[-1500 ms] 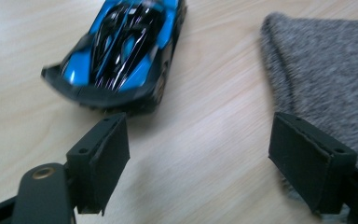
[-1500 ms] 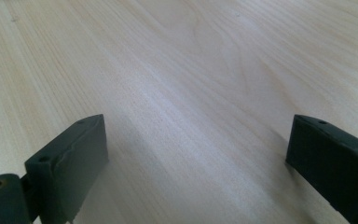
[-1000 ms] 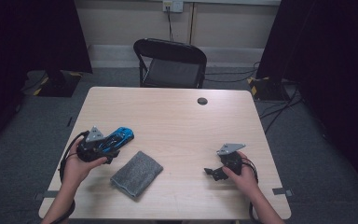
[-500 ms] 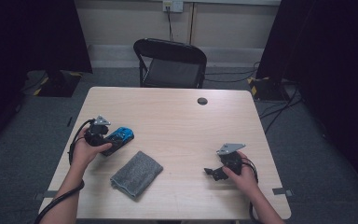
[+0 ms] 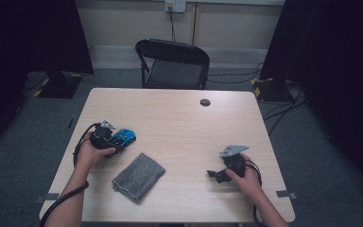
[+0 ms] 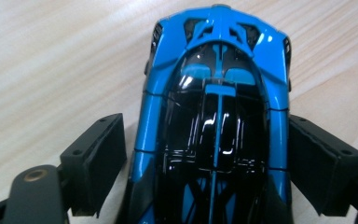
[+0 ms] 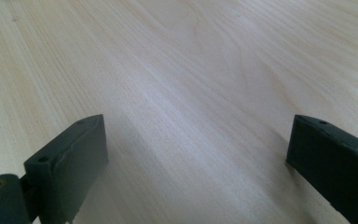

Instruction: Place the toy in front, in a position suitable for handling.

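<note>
Left gripper view: fingers (image 6: 93, 170) straddle blue toy car (image 6: 216, 116), left gap visible; glossy, slippery, rigid — grip mid-body flanks. Right gripper (image 7: 200, 163) spread, empty.

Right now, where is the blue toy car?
In the high view the blue toy car sits on the table's left side, between the jaws of the left gripper, just beyond the folded grey cloth.

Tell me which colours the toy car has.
Bright blue with glossy black, seen best in the left gripper view: toy car.

Dim room edges, evenly lit table (image 5: 179, 113), soft, slightly blurry close-ups
</note>
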The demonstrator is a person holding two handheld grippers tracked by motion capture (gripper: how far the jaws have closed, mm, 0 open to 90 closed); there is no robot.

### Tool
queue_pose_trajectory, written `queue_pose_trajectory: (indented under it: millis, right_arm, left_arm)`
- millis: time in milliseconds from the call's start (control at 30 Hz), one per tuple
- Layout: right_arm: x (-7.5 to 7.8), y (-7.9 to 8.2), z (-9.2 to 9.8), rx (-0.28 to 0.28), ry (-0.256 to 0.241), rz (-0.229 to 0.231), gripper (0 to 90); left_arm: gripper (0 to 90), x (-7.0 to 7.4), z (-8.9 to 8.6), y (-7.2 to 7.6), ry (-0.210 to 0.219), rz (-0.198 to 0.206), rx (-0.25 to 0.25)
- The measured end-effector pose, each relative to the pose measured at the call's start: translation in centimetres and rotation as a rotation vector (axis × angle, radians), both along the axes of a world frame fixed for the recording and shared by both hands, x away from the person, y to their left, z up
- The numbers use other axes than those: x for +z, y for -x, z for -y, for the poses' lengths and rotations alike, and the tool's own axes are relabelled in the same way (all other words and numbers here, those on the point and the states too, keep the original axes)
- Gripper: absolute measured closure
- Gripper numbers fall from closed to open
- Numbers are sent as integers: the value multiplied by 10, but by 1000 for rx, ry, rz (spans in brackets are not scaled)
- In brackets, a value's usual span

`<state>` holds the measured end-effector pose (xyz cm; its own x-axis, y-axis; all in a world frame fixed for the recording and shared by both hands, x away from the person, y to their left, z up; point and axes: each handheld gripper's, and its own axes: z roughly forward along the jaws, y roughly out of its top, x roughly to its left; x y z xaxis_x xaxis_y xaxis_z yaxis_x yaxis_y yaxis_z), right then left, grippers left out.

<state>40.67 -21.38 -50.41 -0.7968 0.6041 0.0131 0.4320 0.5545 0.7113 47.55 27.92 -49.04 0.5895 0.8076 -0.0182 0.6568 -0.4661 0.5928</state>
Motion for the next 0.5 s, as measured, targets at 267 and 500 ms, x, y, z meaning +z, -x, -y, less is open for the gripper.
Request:
queue_pose_trajectory:
  millis: [267,500]
  right_arm:
    - [0,0,0,0,0,0,46]
    - [0,0,0,0,0,0,46]
  left_arm:
    - [258,5,7,-4,-25,-23,-34]
    - [261,10,14,-4,-60,-30,-33]
